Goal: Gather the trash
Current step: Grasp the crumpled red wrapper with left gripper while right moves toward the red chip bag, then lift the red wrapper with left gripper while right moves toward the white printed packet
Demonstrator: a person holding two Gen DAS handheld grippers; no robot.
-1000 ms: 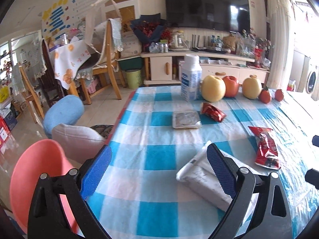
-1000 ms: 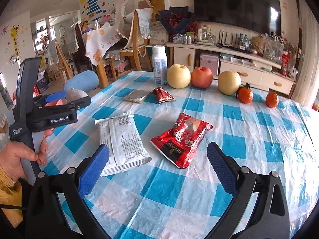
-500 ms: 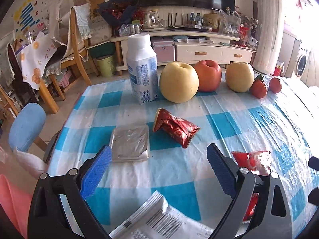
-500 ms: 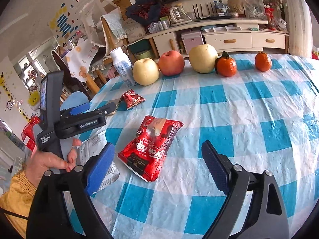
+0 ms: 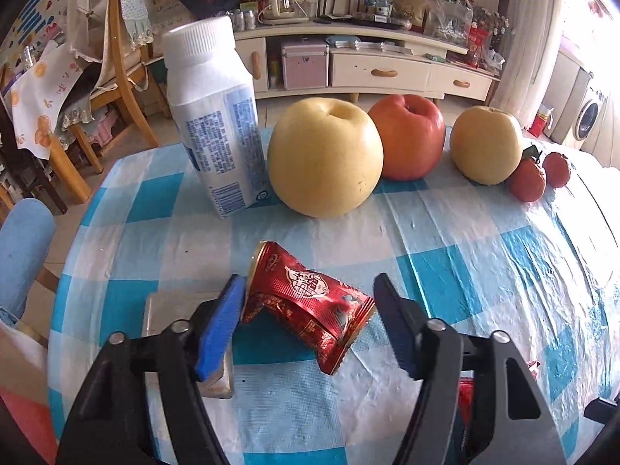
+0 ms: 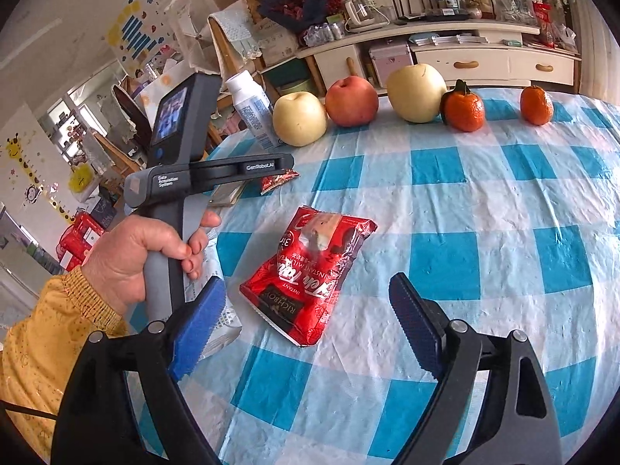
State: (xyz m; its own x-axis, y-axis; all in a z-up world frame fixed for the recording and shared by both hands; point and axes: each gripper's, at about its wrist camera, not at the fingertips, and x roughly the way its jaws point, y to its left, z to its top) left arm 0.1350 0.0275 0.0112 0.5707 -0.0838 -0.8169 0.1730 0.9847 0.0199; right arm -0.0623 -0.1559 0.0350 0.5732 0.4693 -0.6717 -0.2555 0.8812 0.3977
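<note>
The table (image 6: pixel 484 201), under a blue-and-white checked cloth, fills the centre of both views. Along its far edge, across the top of the frames, stand three large round fruits, two small orange ones and a white bottle (image 5: pixel 211 116); these are judged not to be trash.

Trash, largest first:
- White printed wrapper (image 6: pixel 223 325), lower left of the right wrist view, partly hidden.
- Red milk-tea packet (image 6: pixel 310 275), centre of the right wrist view, flat on the cloth.
- Flat silver pouch (image 5: pixel 162 308), lower left of the left wrist view, partly under the left finger.
- Crumpled red wrapper (image 5: pixel 306 302), lower centre of the left wrist view.

The left gripper (image 5: pixel 310 308) has just been closing; its jaws bracket the crumpled red wrapper, one pad at its edge, the other apart. The right gripper (image 6: pixel 306 316) is spread wide, empty, the packet lying ahead of it.

Progress: early. No piece is lifted and no bin is visible on the table.
</note>
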